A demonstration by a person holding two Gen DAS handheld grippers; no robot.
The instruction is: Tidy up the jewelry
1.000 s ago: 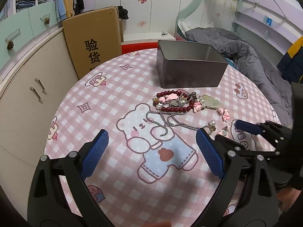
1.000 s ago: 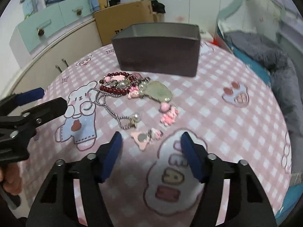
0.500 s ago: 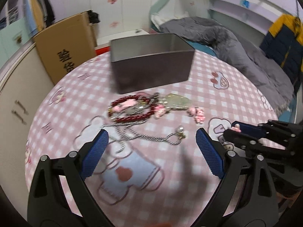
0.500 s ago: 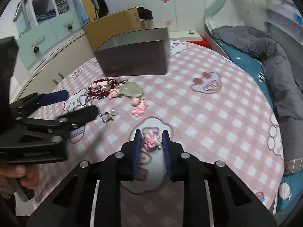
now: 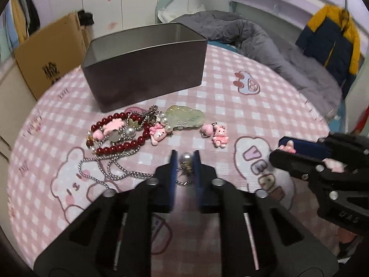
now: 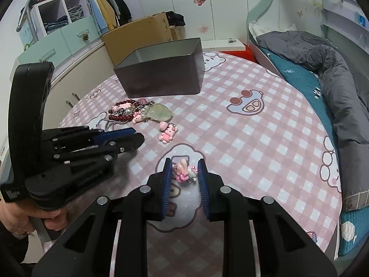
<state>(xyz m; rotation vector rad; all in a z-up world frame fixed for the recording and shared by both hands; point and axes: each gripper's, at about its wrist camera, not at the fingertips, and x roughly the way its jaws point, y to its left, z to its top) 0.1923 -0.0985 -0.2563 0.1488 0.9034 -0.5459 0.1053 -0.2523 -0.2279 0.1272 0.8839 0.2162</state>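
1. Left gripper [image 5: 184, 159] is clamped on the pearl end of a silver chain [image 5: 120, 173], in front of the metal tin [image 5: 147, 78].
2. Right gripper [image 6: 183, 169] pinches a pink charm [image 6: 184, 170], nearer than the tin.
3. Pickup step; next, probably carry both over the tin's open top and release.

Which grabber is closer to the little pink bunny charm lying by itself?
Hard to call. The left gripper sits just in front of the bunny charm; the right gripper sits off to its right.

Each camera rides on my tool, looking steeply down along its fingers, close over the worktop [image 5: 230, 97]; both views share the metal tin [image 5: 143, 69] [image 6: 161, 76] and bed [image 6: 322, 53].
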